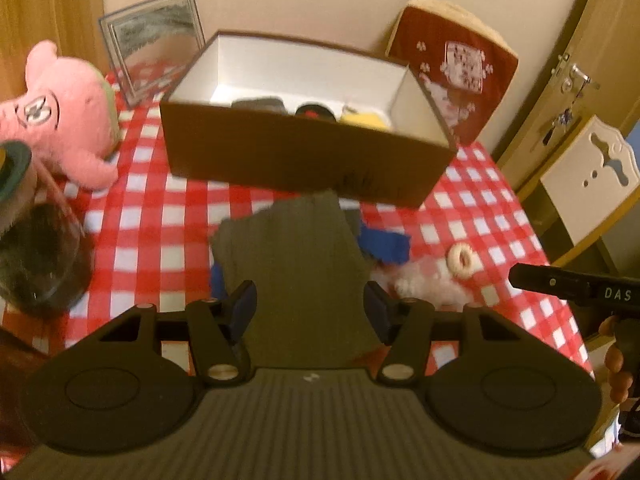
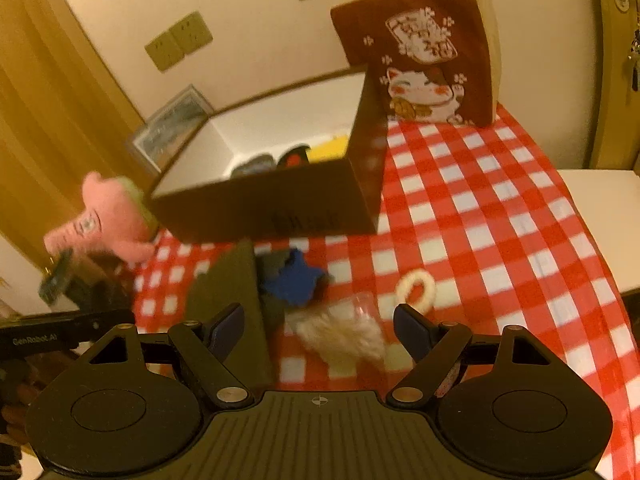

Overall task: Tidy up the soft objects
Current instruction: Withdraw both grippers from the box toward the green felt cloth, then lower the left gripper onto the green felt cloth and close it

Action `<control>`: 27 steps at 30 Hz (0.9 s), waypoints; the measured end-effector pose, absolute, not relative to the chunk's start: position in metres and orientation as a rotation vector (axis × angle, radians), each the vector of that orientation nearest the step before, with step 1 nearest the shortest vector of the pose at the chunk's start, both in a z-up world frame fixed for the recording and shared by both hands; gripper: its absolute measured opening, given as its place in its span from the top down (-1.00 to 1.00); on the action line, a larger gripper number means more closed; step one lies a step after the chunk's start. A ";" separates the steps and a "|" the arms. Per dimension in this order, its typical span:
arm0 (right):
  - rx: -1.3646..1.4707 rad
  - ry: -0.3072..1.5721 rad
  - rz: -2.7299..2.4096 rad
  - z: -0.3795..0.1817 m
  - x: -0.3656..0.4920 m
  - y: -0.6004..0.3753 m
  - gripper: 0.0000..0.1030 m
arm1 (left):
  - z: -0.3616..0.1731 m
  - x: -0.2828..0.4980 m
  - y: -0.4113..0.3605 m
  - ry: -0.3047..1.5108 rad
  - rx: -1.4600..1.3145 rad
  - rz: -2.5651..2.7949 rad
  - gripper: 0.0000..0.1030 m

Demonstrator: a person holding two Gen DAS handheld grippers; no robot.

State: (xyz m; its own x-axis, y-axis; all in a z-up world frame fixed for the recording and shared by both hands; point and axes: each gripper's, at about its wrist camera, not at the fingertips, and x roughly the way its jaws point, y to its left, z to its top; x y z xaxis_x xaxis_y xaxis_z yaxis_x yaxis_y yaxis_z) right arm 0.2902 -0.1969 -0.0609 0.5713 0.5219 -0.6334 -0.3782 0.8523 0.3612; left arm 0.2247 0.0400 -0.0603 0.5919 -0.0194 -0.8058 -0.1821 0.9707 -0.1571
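Observation:
An olive-green cloth (image 1: 296, 260) lies on the red-checked tablecloth (image 1: 152, 236) in front of a brown box (image 1: 304, 160). My left gripper (image 1: 312, 304) hovers over the cloth, open, and the cloth fills the gap between its pads. A blue cloth (image 1: 384, 244) sits just right of the olive one. In the right wrist view my right gripper (image 2: 320, 328) stands open over a white fluffy toy (image 2: 340, 336) with a cream ring (image 2: 416, 288). The olive cloth (image 2: 228, 304) and the blue cloth (image 2: 296, 280) lie to its left. The box (image 2: 280, 204) holds dark, red and yellow soft items.
A pink plush (image 1: 68, 112) and a glass jar (image 1: 40, 256) stand at the left. A picture frame (image 1: 152, 44) leans on the wall behind the box. A red cat cushion (image 2: 424, 56) stands at the back right. The table's edge and a white chair (image 1: 588, 184) are on the right.

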 end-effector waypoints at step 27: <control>0.033 0.887 0.464 -0.111 0.294 -0.209 -0.58 | -0.121 0.270 -0.019 1.115 -0.205 0.076 -0.09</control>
State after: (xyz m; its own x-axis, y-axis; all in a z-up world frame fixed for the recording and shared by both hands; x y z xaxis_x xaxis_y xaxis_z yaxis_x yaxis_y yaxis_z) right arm 0.2945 -0.2088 -0.1114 0.5392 0.4036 -0.7391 -0.3771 0.9005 0.2166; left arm 0.2703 -0.0195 -0.1210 0.4396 -0.0416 -0.8972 -0.1632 0.9786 -0.1254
